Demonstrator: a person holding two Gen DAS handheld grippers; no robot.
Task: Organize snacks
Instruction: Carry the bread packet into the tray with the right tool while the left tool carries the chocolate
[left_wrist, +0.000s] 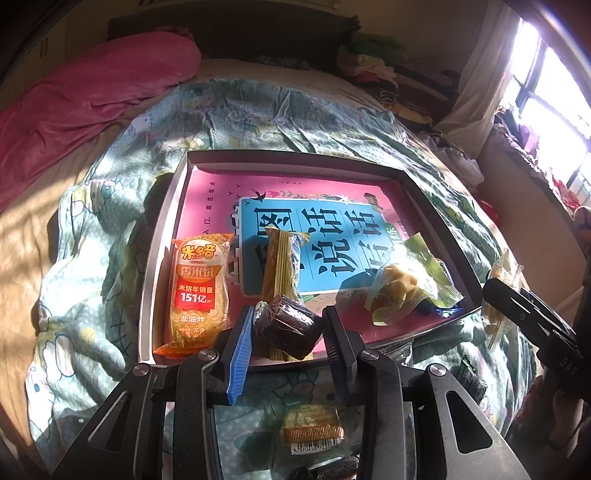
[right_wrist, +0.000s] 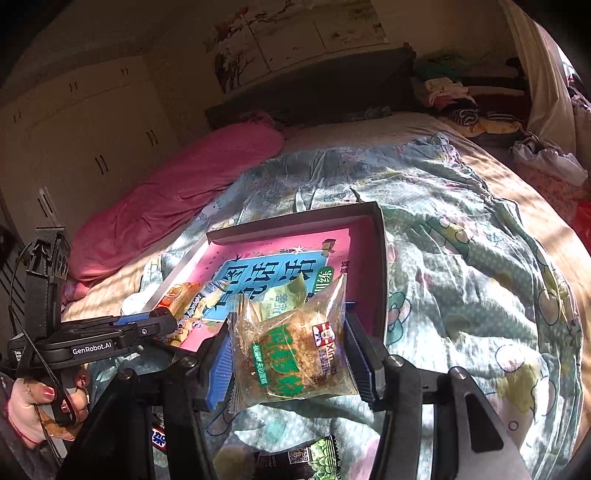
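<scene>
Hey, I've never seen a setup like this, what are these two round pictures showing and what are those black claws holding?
A person holds a two-finger gripper in each hand; each carries a fisheye camera looking along its fingers. The left camera shows the left gripper around a dark roll over a box on a bed. An orange pack and a green pack lie inside. The right camera shows the right gripper gripping a clear packet, with the person's hand at lower left.

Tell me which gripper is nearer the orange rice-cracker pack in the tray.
Left. The left gripper holds a dark wrapped snack just right of the orange rice-cracker pack. The right gripper holds a clear snack bag at the tray's opposite side.
</scene>
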